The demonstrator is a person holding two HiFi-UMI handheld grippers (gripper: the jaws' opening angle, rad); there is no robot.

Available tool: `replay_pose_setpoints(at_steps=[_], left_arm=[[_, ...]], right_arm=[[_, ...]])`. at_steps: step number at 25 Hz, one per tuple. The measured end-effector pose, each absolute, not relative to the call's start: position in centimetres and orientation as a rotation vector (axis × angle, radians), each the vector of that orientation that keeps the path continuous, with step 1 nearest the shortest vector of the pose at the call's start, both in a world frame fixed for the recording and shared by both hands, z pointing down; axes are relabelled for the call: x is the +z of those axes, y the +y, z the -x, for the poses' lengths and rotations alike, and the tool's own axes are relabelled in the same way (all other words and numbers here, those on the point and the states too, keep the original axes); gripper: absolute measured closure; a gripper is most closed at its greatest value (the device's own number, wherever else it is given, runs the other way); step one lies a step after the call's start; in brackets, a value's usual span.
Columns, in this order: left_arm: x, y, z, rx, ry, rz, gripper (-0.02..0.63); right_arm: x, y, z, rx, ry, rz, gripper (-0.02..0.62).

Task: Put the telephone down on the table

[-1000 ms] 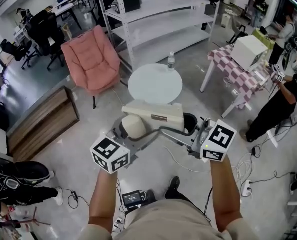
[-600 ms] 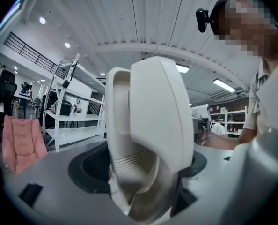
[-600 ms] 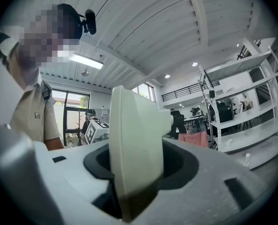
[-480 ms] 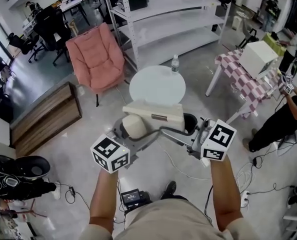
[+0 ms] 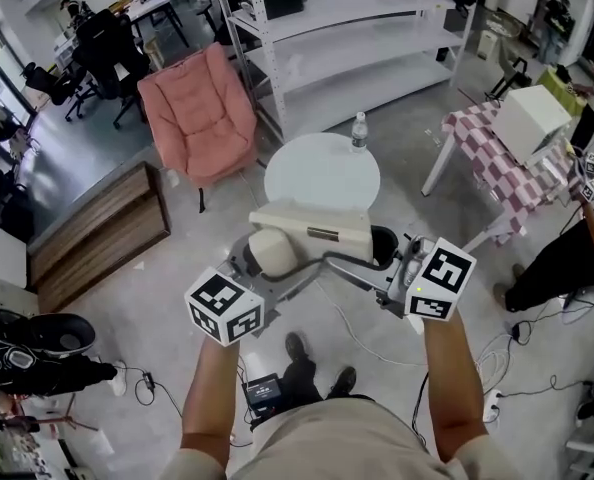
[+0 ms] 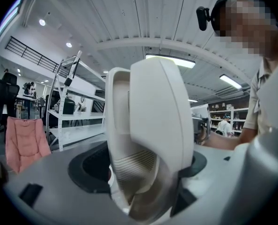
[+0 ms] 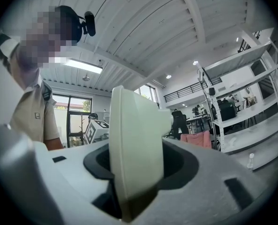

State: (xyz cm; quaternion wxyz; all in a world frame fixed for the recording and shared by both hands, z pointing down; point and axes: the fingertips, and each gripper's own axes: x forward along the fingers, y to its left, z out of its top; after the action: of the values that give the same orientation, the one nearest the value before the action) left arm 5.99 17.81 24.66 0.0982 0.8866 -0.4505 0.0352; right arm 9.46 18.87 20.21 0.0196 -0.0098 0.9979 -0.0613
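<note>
**Surroundings.** Round white table (image 5: pixel 322 173) stands ahead of the grippers on a grey floor. A water bottle (image 5: pixel 358 130) is upright at its far rim; the rest of the top is bare. Pink armchair (image 5: pixel 199 113) is to the table's left, with white shelving (image 5: pixel 347 28) behind it. A checked-cloth table (image 5: pixel 502 163) to the right carries a white box (image 5: pixel 530 118). Low wooden bench (image 5: pixel 92 236) is at far left. Loose cables (image 5: pixel 362 333) and a small black device (image 5: pixel 267 395) lie on the floor near the person's shoes (image 5: pixel 297 348).

**Task item.** Telephone (image 5: pixel 312 230), cream plastic with a box-shaped body and a rounded part at its left. It is held in the air between the two grippers, short of the round table and touching no surface.

**Grippers.** Left gripper (image 5: pixel 262 268) has its jaws clamped on the telephone's rounded left end. Right gripper (image 5: pixel 389 273) has its jaws clamped on a thin cream edge at the right end.

**View notes.** Only the left gripper view shows a ribbed grille (image 6: pixel 132 165) low on the clamped part. The right gripper view shows the flat edge standing upright in the jaw recess, with the bottle far off at lower right. The head view alone shows the whole telephone and its position relative to the table.
</note>
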Motion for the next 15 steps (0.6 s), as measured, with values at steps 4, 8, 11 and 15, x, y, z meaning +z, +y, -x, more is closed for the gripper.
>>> replay_pose_setpoints(at_steps=[4, 8, 11, 15], left_arm=[[25.3, 15.6, -4.6, 0.111, -1.302, -2.626, 0.224], [25.6, 13.1, -2.6, 0.119, -1.263, -2.64, 0.224], [25.7, 11.4, -0.9, 0.113, -1.24, -2.643, 0.224], [25.7, 8.8, 1.7, 0.124, -1.212, -2.654, 0.224]], right_arm=[[20.9, 16.7, -8.0, -0.204, 3.1, 0.059, 0.391], [21.1, 14.3, -6.0, -0.217, 3.103, 0.099, 0.391], [21.1, 12.6, -4.2, -0.219, 3.104, 0.121, 0.39], [21.2, 10.0, -1.6, -0.229, 3.099, 0.153, 0.39]])
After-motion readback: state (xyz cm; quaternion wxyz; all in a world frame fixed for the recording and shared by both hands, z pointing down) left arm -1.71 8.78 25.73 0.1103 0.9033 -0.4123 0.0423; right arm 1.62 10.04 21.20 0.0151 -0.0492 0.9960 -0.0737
